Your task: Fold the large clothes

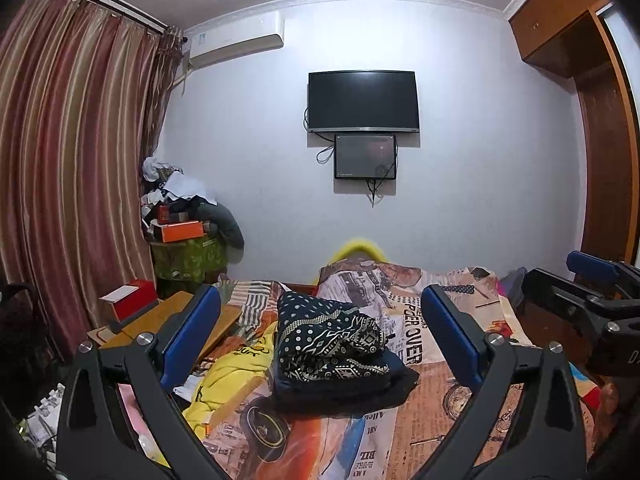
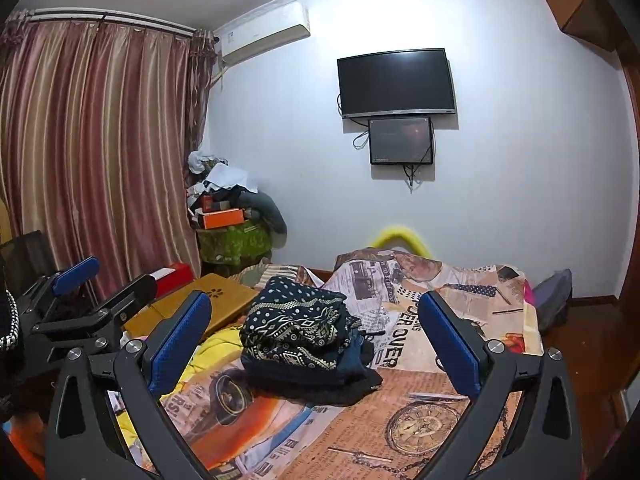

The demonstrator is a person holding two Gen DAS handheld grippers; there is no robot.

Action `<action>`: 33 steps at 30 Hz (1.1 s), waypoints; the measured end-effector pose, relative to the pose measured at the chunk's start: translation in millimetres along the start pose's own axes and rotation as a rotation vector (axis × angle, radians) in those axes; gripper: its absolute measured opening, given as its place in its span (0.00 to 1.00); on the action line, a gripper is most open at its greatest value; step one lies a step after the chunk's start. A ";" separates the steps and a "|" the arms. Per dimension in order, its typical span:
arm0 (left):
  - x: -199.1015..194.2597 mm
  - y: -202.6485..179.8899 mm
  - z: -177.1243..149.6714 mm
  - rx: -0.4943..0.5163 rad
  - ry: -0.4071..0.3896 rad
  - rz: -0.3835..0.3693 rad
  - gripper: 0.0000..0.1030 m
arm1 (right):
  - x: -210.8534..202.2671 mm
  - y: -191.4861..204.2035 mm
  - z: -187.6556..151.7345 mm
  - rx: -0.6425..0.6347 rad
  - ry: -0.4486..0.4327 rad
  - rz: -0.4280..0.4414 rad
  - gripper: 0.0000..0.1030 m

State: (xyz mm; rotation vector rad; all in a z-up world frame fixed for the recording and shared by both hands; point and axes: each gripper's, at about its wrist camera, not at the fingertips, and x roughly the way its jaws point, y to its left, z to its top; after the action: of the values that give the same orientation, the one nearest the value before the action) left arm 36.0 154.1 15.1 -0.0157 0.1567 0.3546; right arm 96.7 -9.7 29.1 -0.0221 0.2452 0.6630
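Stack of folded dark garments on the bed, both grippers empty.
The dark navy folded stack topped by a white-patterned cloth [image 1: 332,344] lies mid-bed on the newspaper-print bedsheet [image 1: 436,408]; a crumpled yellow garment [image 1: 228,376] beside it appears unfolded (likely the remaining work). Left gripper [image 1: 320,336] and right gripper [image 2: 316,340] hover with fingers spread wide, holding nothing. The yellow garment's near end is hidden behind the left gripper's fingers.
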 end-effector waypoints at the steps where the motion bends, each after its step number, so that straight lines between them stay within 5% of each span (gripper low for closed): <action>1: 0.4 0.0 -0.7 0.000 0.001 0.000 0.98 | -0.9 -0.8 0.8 0.002 0.002 0.001 1.00; 33: 9.0 -9.1 -0.7 -0.012 0.035 -0.054 0.99 | -10.6 -11.1 4.3 0.012 -0.003 -0.015 1.00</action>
State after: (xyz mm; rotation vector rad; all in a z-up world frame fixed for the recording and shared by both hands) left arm 47.4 148.7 12.9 -0.0381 0.1879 0.3010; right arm 96.4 -24.4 35.1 -0.0115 0.2458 0.6463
